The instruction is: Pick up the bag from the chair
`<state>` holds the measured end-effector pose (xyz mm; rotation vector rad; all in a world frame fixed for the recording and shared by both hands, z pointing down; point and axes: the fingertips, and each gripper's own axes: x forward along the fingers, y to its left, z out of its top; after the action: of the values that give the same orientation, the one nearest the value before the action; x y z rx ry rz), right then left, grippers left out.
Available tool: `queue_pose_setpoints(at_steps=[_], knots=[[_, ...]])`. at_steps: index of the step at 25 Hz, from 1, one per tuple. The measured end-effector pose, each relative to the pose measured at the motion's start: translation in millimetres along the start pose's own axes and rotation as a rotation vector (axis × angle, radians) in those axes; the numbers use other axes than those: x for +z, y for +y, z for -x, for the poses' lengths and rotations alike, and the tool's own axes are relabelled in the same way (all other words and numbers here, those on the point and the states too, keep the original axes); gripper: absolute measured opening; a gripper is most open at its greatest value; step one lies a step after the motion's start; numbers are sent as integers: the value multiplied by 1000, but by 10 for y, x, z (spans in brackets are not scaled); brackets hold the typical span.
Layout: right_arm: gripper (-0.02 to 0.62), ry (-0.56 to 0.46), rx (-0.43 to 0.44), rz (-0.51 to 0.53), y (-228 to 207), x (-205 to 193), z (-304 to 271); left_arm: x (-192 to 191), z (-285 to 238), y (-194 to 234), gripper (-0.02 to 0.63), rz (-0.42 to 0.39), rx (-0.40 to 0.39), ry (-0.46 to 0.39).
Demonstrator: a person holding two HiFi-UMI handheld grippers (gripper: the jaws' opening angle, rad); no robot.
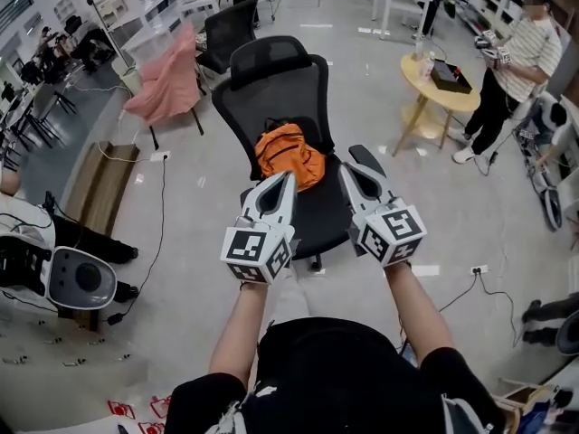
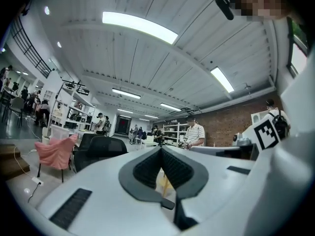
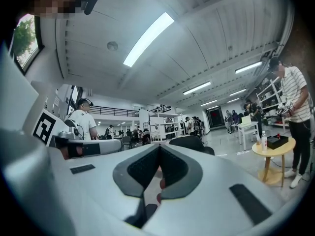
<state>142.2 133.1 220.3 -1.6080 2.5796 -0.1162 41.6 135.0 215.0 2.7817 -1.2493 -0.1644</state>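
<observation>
Orange bag (image 1: 288, 155) lying on black chair (image 1: 280, 89) seat, left gripper (image 1: 289, 179) and right gripper (image 1: 345, 170) near it, fingers of both together, nothing held.

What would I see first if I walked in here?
Probably the bright orange bag lying on the seat of the black chair in the middle. Just short of it, the left gripper and right gripper point toward it, both shut. A pink cloth hangs farther left.

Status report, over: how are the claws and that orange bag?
Left gripper, right gripper: both shut, empty. Orange bag on chair seat, not held. Nothing blocking.
</observation>
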Motion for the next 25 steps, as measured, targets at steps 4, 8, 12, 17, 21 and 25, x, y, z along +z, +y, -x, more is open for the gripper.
queue_pose_setpoints(at_steps=[4, 8, 12, 17, 21, 25], knots=[[-5, 6, -4, 7, -160, -50, -443, -26, -298, 413, 5, 24, 8, -8], [-5, 19, -9, 12, -287, -83, -939, -31, -584, 850, 5, 46, 12, -7], [-5, 32, -12, 11, -392, -77, -1448, 10, -869, 1279, 5, 49, 11, 9], [-5, 54, -20, 2, -493, -125, -2031, 34, -1175, 1784, 5, 56, 4, 29], [-5, 77, -35, -12, -573, -236, -2419, -65, -1361, 2144, 5, 72, -1, 62], [-5, 99, -51, -14, -668, -349, -2750, -176, -1590, 2476, 5, 92, -9, 87]])
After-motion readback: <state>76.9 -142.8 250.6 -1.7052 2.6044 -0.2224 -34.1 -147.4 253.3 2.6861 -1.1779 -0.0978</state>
